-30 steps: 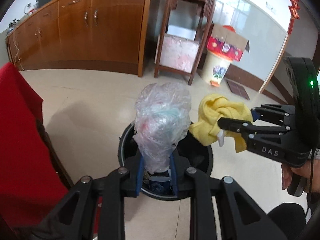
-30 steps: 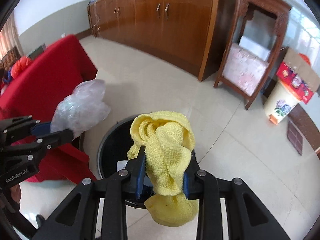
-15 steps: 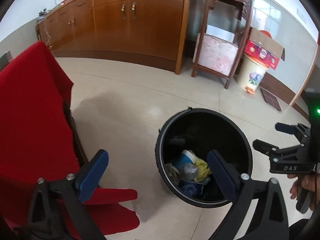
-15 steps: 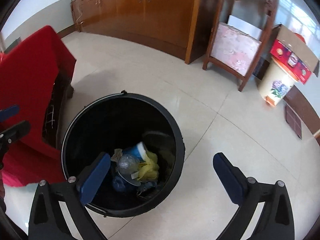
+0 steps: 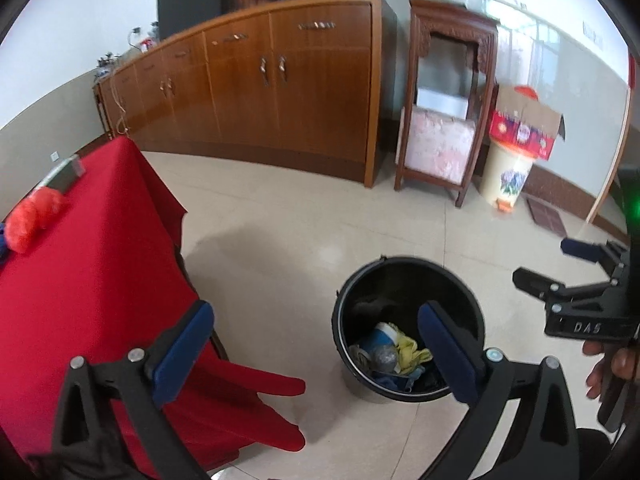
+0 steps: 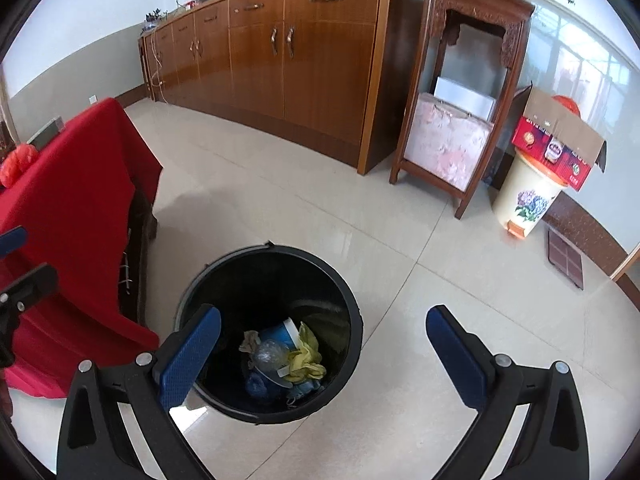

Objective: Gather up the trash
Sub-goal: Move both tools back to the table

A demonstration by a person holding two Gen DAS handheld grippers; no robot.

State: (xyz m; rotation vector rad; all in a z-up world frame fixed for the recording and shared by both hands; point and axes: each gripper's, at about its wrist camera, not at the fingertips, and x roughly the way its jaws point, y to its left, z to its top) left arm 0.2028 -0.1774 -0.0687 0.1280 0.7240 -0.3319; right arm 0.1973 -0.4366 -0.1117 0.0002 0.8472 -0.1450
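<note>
A black trash bin (image 5: 400, 260) (image 6: 280, 250) stands on the tiled floor. Inside lie a yellow cloth (image 5: 412, 354) (image 6: 306, 356), a crumpled clear plastic bag (image 5: 384, 356) (image 6: 270, 354) and a blue-and-white cup (image 5: 380, 334) (image 6: 280, 330). My left gripper (image 5: 314, 312) (image 6: 28, 256) hangs above and left of the bin, its jaws opening wide with nothing between them. My right gripper (image 6: 324, 316) (image 5: 544, 260) is open and empty above the bin's right side. A red mesh bundle (image 5: 34, 216) (image 6: 16, 158) lies on the red-covered table (image 5: 80, 260) (image 6: 72, 184).
A long wooden cabinet (image 5: 280, 88) runs along the far wall. Beside it stand a carved wooden stand (image 6: 460, 120) and a white flowered pedal bin (image 6: 524, 204) topped by a cardboard box (image 6: 560, 148). A hand (image 5: 608, 368) holds the right gripper. Pale floor tiles surround the black bin.
Both grippers opened and let go: the plastic bag and the yellow cloth dropped into the bin. Both have since lifted and pulled back, so the bin looks smaller and lower.
</note>
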